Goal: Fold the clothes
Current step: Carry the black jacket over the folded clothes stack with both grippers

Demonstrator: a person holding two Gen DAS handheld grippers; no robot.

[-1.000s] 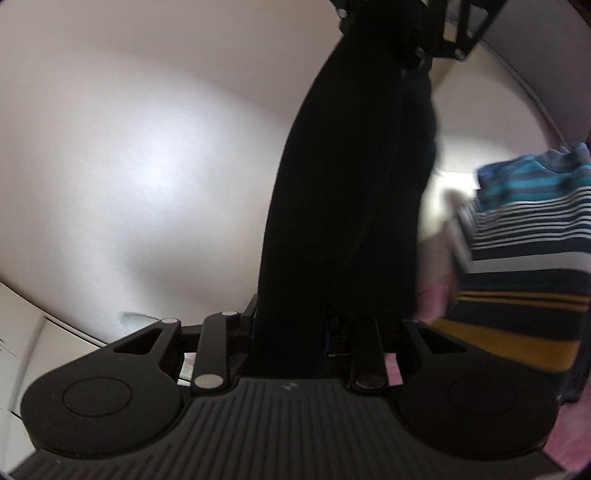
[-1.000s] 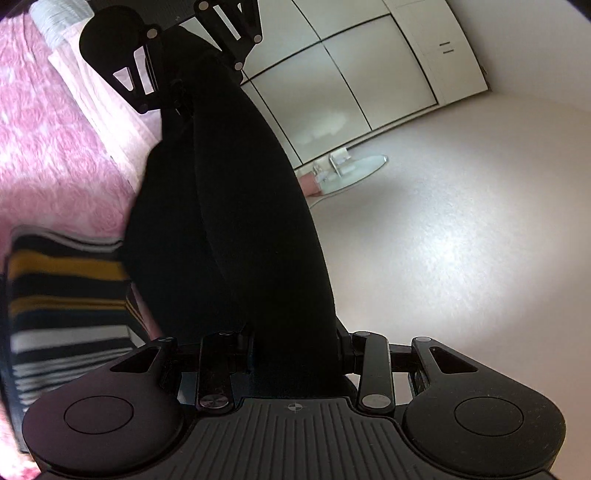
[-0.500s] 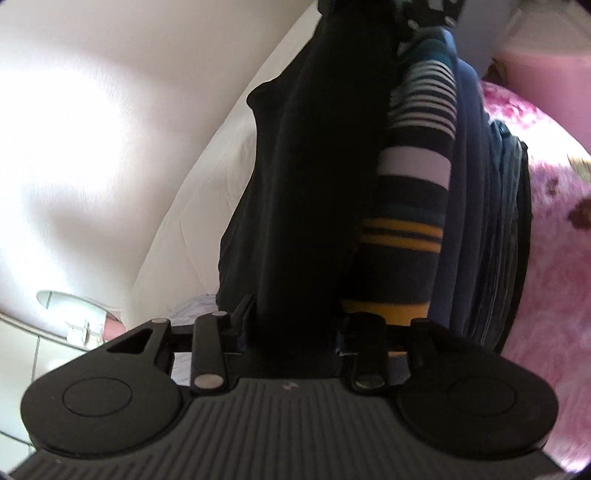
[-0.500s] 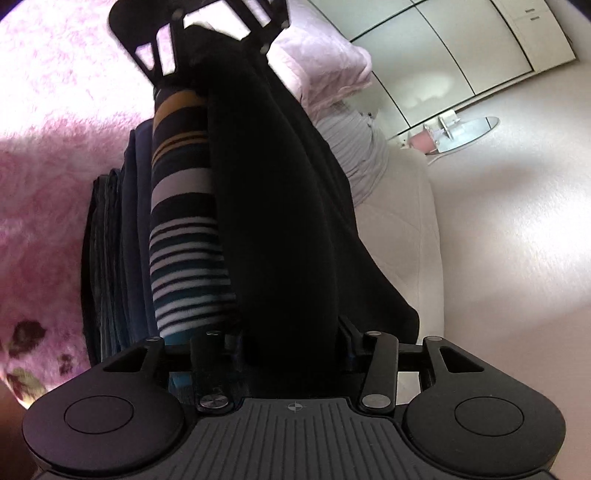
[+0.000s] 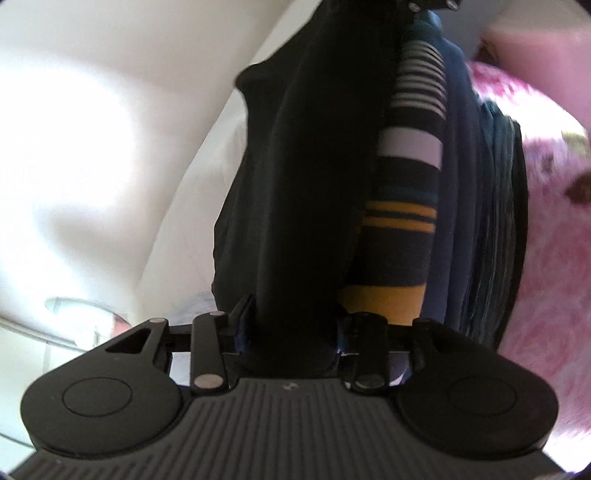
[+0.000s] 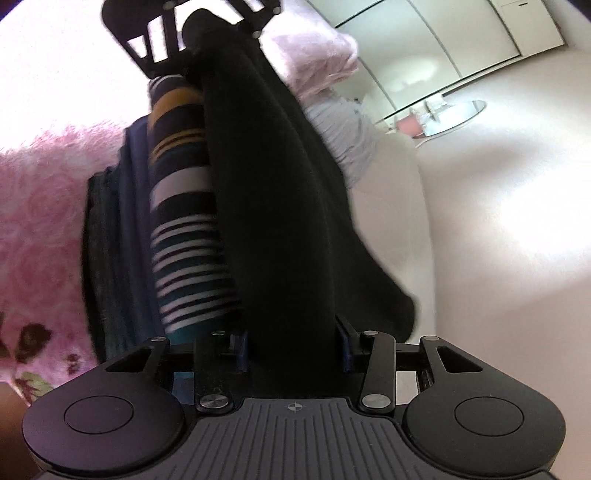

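A folded black garment [image 5: 295, 184] stretches between my two grippers. My left gripper [image 5: 291, 332] is shut on one end of it, and my right gripper [image 5: 428, 5] shows at the top edge on the far end. In the right wrist view the black garment [image 6: 280, 203] runs from my right gripper [image 6: 291, 347], shut on it, up to my left gripper [image 6: 199, 33]. Close beside it is a stack of folded clothes with a striped sweater [image 5: 406, 192] [image 6: 184, 221] on the near face. I cannot tell whether the two touch. The fingertips are hidden by the cloth.
The stack, with navy and dark grey layers [image 6: 110, 240], rests on a pink flowered blanket [image 5: 554, 240] [image 6: 37, 221]. A pink pillow [image 6: 314, 62] and a pale garment [image 6: 347, 140] lie beyond. White wardrobe doors [image 6: 443, 44] and a ceiling lamp [image 6: 443, 118] are behind.
Both grippers have swung the black garment from out in the open against the white ceiling over to the stack of folded clothes, so it now sits alongside the striped sweater.
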